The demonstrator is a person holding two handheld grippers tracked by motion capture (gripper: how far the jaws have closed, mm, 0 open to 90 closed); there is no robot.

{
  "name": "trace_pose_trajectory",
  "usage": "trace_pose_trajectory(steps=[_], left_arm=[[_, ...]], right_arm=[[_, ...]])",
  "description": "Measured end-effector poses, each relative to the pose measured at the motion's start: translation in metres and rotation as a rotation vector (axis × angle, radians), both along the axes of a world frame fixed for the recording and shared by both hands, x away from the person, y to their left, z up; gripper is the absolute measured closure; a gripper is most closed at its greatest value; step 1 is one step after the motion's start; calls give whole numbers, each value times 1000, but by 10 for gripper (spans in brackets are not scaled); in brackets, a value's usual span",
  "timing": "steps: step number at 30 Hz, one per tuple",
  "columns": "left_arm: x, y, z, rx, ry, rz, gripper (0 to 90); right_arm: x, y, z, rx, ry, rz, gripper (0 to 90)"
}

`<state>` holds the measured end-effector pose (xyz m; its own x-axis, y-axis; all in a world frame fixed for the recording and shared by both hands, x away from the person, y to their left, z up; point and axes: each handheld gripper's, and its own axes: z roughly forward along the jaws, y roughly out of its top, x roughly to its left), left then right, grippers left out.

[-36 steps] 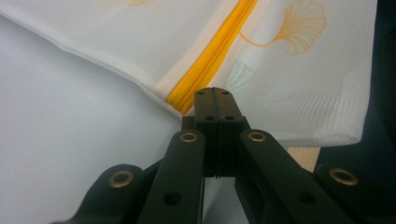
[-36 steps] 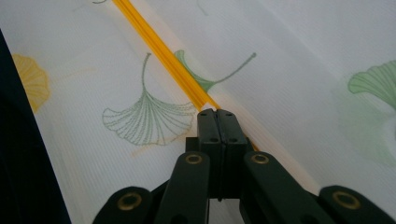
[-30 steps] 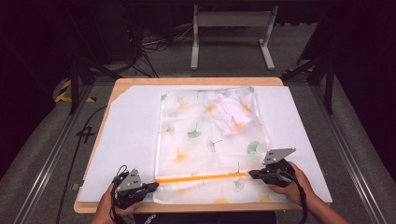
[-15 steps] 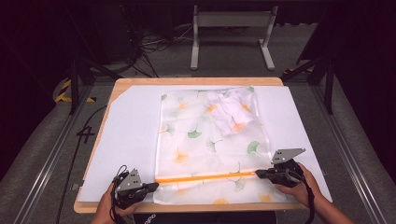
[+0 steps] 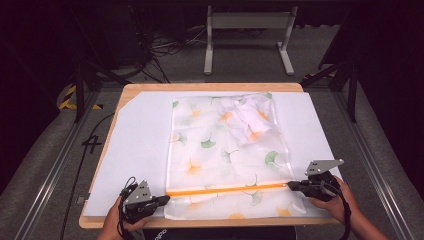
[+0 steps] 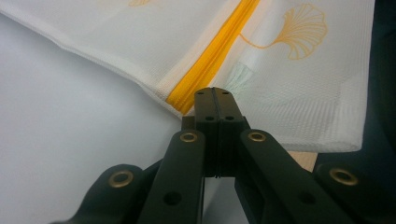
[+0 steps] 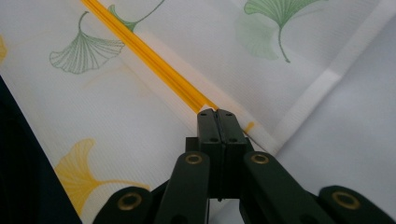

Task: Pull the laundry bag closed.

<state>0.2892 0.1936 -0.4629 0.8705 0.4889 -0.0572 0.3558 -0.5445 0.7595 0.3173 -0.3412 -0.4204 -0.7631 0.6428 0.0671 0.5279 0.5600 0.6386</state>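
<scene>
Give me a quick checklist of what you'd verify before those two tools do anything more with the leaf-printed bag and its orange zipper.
1. Left tool shut at the zipper's left end: ok.
2. Right tool shut at the zipper's right end: ok.
3. Whether either actually pinches fabric or a pull tab: cannot tell.
4. Zipper lying straight between them: ok.
5. Mesh bag flat on the white sheet: not ok, its near edge overhangs and something bulges at the far right corner.

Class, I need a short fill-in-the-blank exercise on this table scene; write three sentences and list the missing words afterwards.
1. The white mesh laundry bag with ginkgo leaf prints has a zipper coloured ____.
2. The left gripper has its jaws ____ at the zipper's end.
3. Crumpled white cloth lies inside the bag near its ____ right corner, away from the right gripper.

Missing words: orange; shut; far
</scene>
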Motion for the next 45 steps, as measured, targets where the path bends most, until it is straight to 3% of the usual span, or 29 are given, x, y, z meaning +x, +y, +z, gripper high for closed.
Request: trace_pose_trajectory(steps=[2,7,15,23,29,45], left_arm=[[0,0,0,1,0,2,900],[0,0,0,-1,0,2,900],[0,1,0,-5,5,2,900],[0,-1,2,14,-7,0,900],[-1,-2,3,25,-14,-2,900],[0,11,19,13,-104,44,900]], right_arm=[[-1,-3,0,-9,-7,-7,900],[-3,-13,-2,29,-3,-24,900],[-6,-14,-6,40,-14,-27,900],[-14,-12,-3,31,-75,-6,900],[-17,-11,-1,20,-96,6,897],[-29,-15,4,27,-181,-5,797]])
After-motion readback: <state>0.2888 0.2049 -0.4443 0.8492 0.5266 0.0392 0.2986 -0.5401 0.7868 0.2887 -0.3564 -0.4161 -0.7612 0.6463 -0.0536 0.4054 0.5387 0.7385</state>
